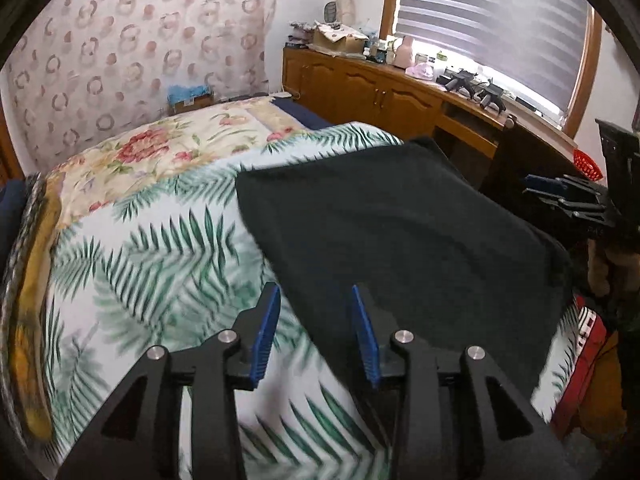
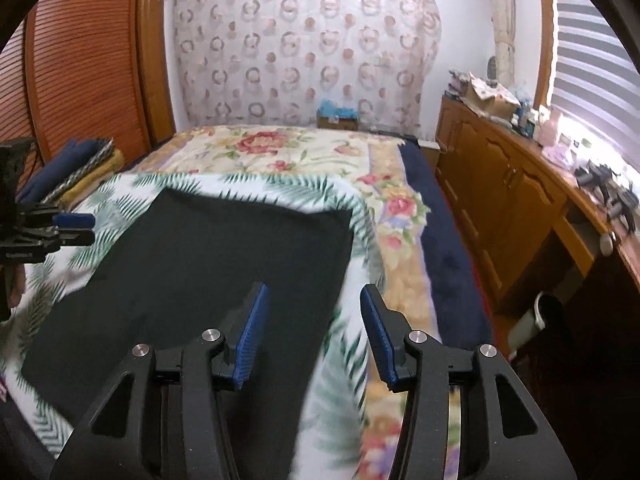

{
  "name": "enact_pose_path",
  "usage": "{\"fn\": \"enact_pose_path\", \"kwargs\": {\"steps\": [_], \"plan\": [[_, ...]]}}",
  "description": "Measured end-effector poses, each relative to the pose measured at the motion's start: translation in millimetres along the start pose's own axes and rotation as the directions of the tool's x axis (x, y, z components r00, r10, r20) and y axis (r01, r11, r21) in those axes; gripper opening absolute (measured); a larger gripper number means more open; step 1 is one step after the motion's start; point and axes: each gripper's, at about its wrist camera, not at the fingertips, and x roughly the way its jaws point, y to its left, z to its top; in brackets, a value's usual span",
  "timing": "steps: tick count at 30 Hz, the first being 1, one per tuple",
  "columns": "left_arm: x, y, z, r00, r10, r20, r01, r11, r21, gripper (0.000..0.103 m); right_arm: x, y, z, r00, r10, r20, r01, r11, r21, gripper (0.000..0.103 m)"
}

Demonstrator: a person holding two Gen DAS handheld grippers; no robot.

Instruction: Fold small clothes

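I see both my left gripper (image 1: 315, 334) and right gripper (image 2: 312, 336) spread, empty, above dark cloth (image 1: 404, 232) on leaf-print bedspread (image 1: 160, 256), wooden cabinets (image 2: 500, 184) alongside.

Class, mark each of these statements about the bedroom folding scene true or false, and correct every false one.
1. The dark cloth lies spread on the palm-leaf sheet. True.
2. The left gripper is clamped on the cloth. False: its jaws stand open with nothing held between them.
3. The right gripper is open. True.
4. The palm-leaf sheet lies on a bare wooden floor. False: it lies over a floral bedspread on the bed.
5. A stack of folded fabrics sits at the left edge of the bed in the right wrist view. True.
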Motion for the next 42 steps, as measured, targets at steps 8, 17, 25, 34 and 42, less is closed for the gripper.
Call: {"fn": "enact_pose_path", "kwargs": {"steps": [8, 17, 25, 34, 42], "plan": [[-21, -32, -47, 0.999, -0.035, -0.019, 0.035, 0.999, -0.012, 0.035, -36, 15, -56, 0.999, 0.013, -0.034, -0.011, 0.998, 0.066, 0.049], [-39, -50, -69, 1.000, -0.029, 0.001, 0.029, 0.999, -0.014, 0.035, -49, 21, -84, 0.994, 0.053, -0.094, -0.044, 0.995, 0.089, 0.049], [-47, -55, -79, 0.999, -0.046, 0.008, 0.046, 0.999, -0.028, 0.035, -43, 19, -101, 0.982, 0.079, -0.173, -0.066, 0.995, 0.079, 0.049], [-41, -60, -79, 0.998, -0.058, -0.001, 0.057, 0.998, -0.029, 0.035, -48, 31, -101, 0.977, 0.132, -0.168, -0.128, 0.991, 0.039, 0.010], [-45, -61, -80, 0.997, -0.075, 0.012, 0.076, 0.996, -0.038, 0.035, -82, 14, -87, 0.988, 0.118, -0.104, -0.119, 0.993, -0.001, 0.004]]}}
